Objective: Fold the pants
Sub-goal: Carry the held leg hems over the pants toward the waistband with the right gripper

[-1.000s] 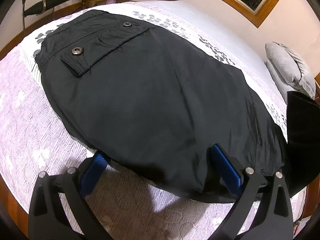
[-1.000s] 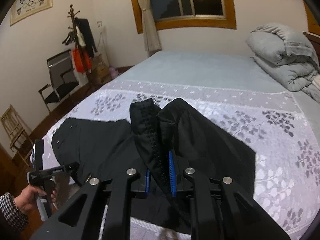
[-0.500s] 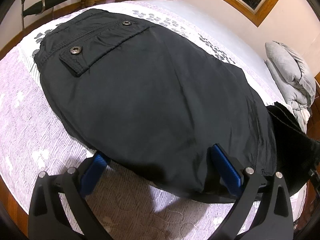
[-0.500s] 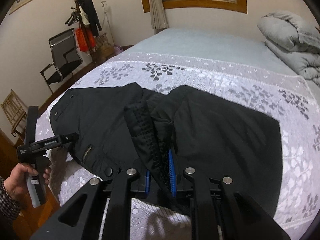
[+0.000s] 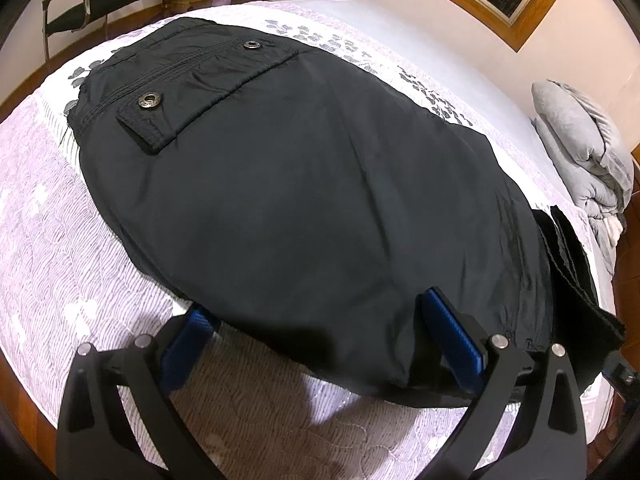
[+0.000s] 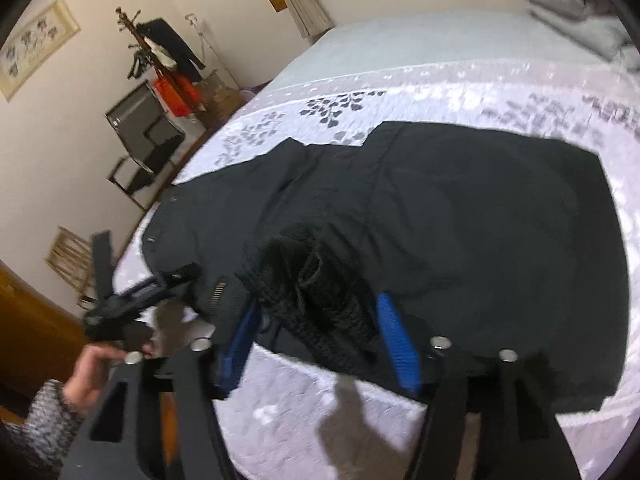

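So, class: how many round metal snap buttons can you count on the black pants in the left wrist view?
2: one round metal snap button on the pocket flap's near corner, another farther along the black pants; more may be hidden.

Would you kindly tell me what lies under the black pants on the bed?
The black pants lie on a lilac quilted bedspread with grey leaf print, which shows all around them. Whether anything else lies beneath the pants cannot be seen; the cloth covers it.

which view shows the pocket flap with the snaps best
The left wrist view: the pocket flap on the black pants is sharp, both metal snaps visible. The right wrist view is blurred; there the flap end of the pants is distant, snaps mere specks.
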`<state>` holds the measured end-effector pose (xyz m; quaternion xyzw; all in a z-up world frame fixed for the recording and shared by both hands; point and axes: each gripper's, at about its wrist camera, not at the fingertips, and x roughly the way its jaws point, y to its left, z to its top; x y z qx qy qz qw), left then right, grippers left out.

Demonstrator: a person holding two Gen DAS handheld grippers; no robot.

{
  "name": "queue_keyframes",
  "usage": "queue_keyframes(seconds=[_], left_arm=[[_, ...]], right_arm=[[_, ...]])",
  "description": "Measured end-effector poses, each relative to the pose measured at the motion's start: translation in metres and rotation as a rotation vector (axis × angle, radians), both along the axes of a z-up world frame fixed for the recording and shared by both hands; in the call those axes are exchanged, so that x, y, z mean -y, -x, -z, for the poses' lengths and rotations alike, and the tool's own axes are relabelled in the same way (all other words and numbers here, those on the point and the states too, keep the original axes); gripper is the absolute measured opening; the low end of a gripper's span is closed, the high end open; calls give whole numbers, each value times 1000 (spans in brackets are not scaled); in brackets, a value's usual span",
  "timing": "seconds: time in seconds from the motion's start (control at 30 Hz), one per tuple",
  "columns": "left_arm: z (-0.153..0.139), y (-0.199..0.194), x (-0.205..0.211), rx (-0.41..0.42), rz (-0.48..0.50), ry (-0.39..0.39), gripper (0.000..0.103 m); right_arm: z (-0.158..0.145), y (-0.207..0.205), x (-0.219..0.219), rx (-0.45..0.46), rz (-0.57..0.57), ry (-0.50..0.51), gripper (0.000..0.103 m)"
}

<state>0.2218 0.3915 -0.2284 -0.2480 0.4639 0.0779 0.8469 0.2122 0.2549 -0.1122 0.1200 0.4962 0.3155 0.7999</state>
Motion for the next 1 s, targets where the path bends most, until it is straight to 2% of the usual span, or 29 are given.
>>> queue_keyframes(seconds=[0.1,0.2,0.23,0.3,0.33,0.37,0.43,0.5,0.57,0.73,0.87,0.9,0.93,0.97,1.0], left_arm=[[0,0,0,0,0,0,100],[0,0,-1,-1,-1,1,100],[0,0,-1,0,-1,1,100],[0,0,-1,1,-1,1,100],[0,0,-1,0,-1,1,100],[0,0,-1,0,-1,2,100],[0,0,-1,0,0,3,100],[0,0,-2,-1,3,5,100],[0,-1,-3,-4,4,5,100],[1,-3,-2,-5,3,0,100],[1,-4,-3,-8,8,2,100],[2,-4,-4,-9,10,4,100],[2,-5,-5,-10,11,6,100],[2,-5,-6,-10,13,7,100],[2,-6,-7,-9,14,7,100]], right_arm=[[-12,0,8,-1,27,-54,66],[-25,-3,12,13,28,-50,68],[-25,-4,12,-5,26,-69,68],[-15,-9,16,-131,27,-189,68],[-11,-10,17,-162,41,-205,66],[-8,-10,18,-164,69,-185,66],[-10,-9,18,-93,113,-95,66],[-13,-9,14,-13,113,1,66],[-13,-10,8,20,105,68,67],[-5,-11,-11,17,59,131,70],[5,-12,-25,48,52,243,70],[8,-12,-29,56,53,273,69],[9,-12,-30,61,55,277,56],[10,-12,-31,60,51,264,38],[13,-14,-31,36,36,239,33]])
